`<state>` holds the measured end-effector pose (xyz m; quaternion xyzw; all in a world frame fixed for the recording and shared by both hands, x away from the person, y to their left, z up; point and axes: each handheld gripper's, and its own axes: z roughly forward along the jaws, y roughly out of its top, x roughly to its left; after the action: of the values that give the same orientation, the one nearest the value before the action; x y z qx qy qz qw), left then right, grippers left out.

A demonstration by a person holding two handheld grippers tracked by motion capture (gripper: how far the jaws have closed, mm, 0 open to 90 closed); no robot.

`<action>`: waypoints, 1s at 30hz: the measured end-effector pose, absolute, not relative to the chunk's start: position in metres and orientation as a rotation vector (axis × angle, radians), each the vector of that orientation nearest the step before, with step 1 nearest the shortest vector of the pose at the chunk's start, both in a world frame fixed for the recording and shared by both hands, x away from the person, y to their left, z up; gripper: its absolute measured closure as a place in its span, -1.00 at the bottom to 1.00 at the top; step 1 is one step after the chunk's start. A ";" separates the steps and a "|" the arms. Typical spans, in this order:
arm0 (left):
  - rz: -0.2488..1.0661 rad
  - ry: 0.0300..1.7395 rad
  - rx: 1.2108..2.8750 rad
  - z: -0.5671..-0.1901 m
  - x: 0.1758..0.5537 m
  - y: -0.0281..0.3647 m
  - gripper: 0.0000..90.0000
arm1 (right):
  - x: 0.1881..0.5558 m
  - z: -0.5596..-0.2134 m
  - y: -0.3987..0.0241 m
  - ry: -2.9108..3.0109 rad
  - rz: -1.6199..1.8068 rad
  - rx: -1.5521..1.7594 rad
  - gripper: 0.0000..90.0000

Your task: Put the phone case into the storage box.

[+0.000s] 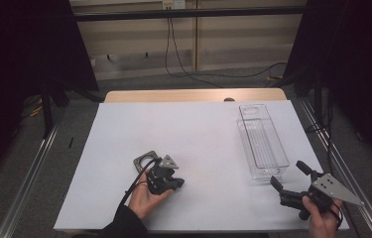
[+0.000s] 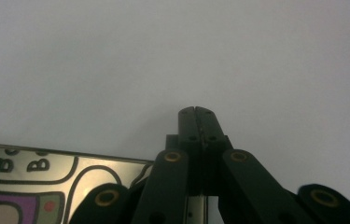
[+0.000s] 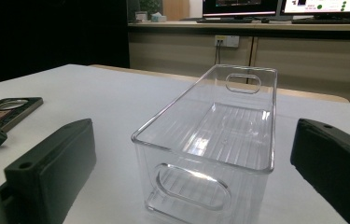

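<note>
My left gripper (image 1: pixel 176 183) rests low on the white sheet (image 1: pixel 198 148) at the front left, held by a hand. Its jaws are shut with nothing between them, as the left gripper view shows (image 2: pixel 195 112). A flat dark-framed square item (image 1: pixel 145 161) lies just behind it, and its shiny printed face (image 2: pixel 32 177) reaches under the gripper's body. My right gripper (image 1: pixel 289 174) stands open at the front right, just short of the near end of a clear plastic bin (image 1: pixel 263 141). In the right gripper view the empty bin (image 3: pixel 210 140) stands ahead between the spread jaws of the right gripper (image 3: pixel 193 128), untouched.
The wooden table edge (image 1: pixel 193 95) shows beyond the sheet. Metal rails (image 1: pixel 25 183) run along both sides of the table. Cables (image 1: pixel 173 54) hang by the back wall. In the right gripper view the flat item (image 3: pixel 9 109) lies far left.
</note>
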<state>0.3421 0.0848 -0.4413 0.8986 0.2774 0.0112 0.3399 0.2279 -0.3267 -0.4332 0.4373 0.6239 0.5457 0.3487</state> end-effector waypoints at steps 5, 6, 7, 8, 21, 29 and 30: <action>0.025 0.733 2.340 -0.441 0.337 0.094 1.00 | 0.228 -0.433 -0.327 1.617 1.414 1.133 -1.00; 0.019 0.734 2.341 -0.440 0.336 0.097 1.00 | 0.228 -0.433 -0.327 1.616 1.414 1.134 -1.00; 0.018 0.738 2.339 -0.440 0.335 0.099 1.00 | 0.228 -0.433 -0.327 1.617 1.414 1.134 -1.00; 0.019 0.743 2.333 -0.441 0.334 0.103 1.00 | 0.228 -0.433 -0.327 1.617 1.414 1.134 -1.00; 0.019 0.778 2.324 -0.440 0.327 0.122 1.00 | 0.226 -0.433 -0.327 1.613 1.409 1.140 -1.00; 0.017 0.801 2.317 -0.440 0.328 0.131 1.00 | 0.226 -0.433 -0.327 1.614 1.407 1.140 -1.00; 0.014 0.805 2.316 -0.440 0.328 0.132 1.00 | 0.226 -0.433 -0.327 1.613 1.407 1.140 -1.00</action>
<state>0.3281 0.1323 -0.4398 0.8888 0.3091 0.0055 0.3382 0.2263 -0.3270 -0.4331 0.4403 0.6227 0.5435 0.3506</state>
